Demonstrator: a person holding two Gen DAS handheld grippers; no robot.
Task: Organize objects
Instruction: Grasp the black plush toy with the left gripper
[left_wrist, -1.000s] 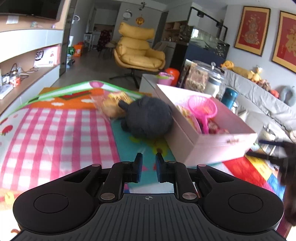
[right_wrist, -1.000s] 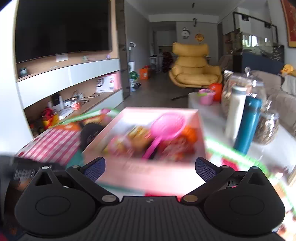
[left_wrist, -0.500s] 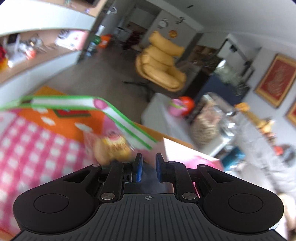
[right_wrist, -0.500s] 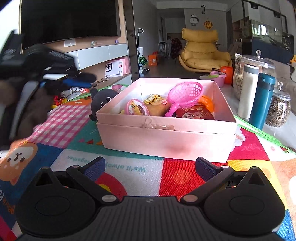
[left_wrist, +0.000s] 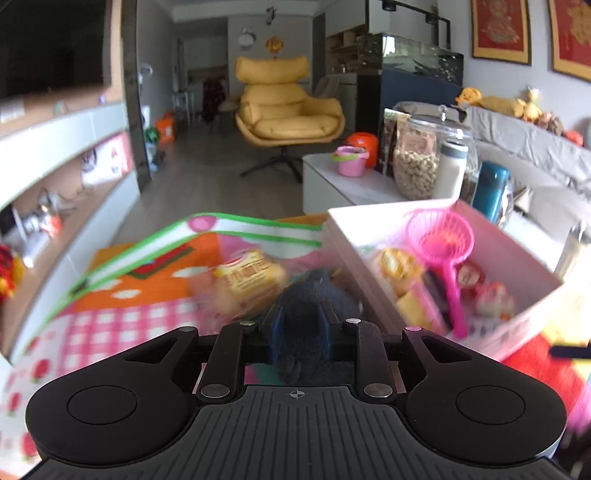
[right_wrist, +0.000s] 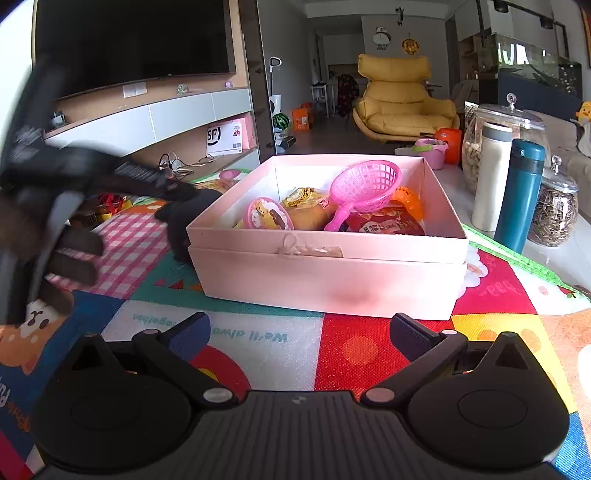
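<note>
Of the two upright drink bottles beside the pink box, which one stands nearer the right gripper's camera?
The teal bottle. It stands in front of the white bottle, partly overlapping it, and its base sits lower in the right wrist view.

A matt pink cardboard box (right_wrist: 328, 273) is seen on a textured foam mat (right_wrist: 354, 354). The scoop (right_wrist: 364, 186) is glossy plastic; the dark toy (left_wrist: 314, 306) looks fuzzy.

The white box (right_wrist: 225, 138) on the shelf reads "SF". The play mat (right_wrist: 258, 334) carries upside-down words beginning "We'll alwa…".
</note>
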